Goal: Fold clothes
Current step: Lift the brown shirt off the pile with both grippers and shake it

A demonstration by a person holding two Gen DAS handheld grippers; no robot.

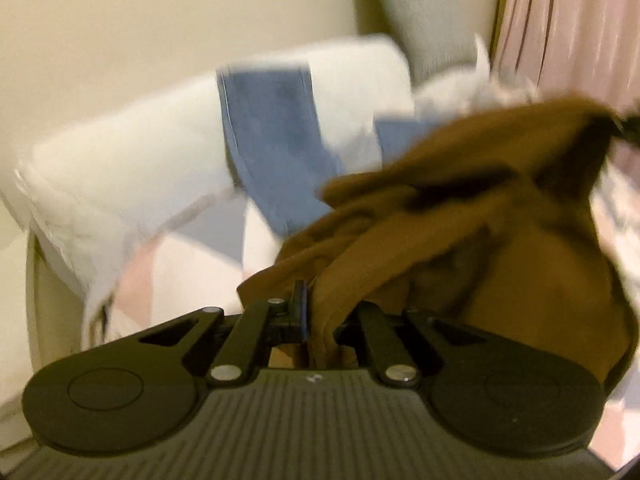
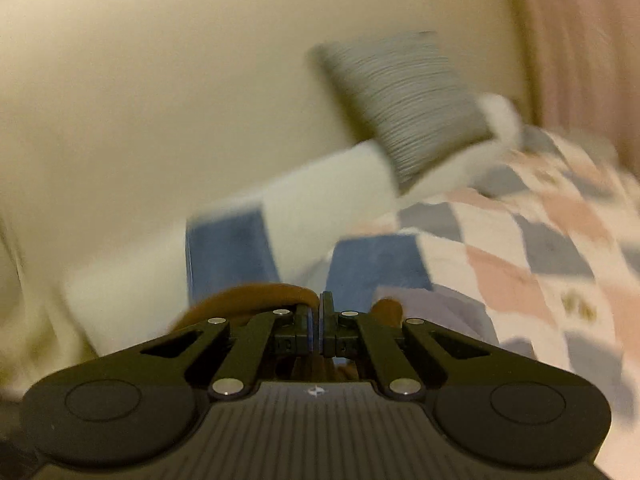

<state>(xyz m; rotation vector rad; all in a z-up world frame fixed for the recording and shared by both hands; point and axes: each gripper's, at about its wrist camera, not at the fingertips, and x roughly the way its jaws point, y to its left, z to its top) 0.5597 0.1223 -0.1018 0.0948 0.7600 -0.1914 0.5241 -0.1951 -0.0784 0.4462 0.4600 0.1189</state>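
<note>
A brown garment (image 1: pixel 472 200) hangs bunched in the air in the left wrist view, filling the right half. My left gripper (image 1: pixel 310 312) is shut on one edge of it, and the cloth covers the right finger. In the right wrist view only a rolled brown edge of the garment (image 2: pixel 256 294) shows, curling left from the closed fingers. My right gripper (image 2: pixel 319 318) is shut on that edge. At the far right of the left wrist view, a dark shape at the garment's other corner is too blurred to identify.
Below lies a bed with a checked pink, grey and white quilt (image 2: pixel 540 248). A white pillow with a blue stripe (image 1: pixel 276 136) and a grey ribbed cushion (image 2: pixel 404 100) rest against the cream wall. A pink curtain (image 1: pixel 572 20) hangs at the right.
</note>
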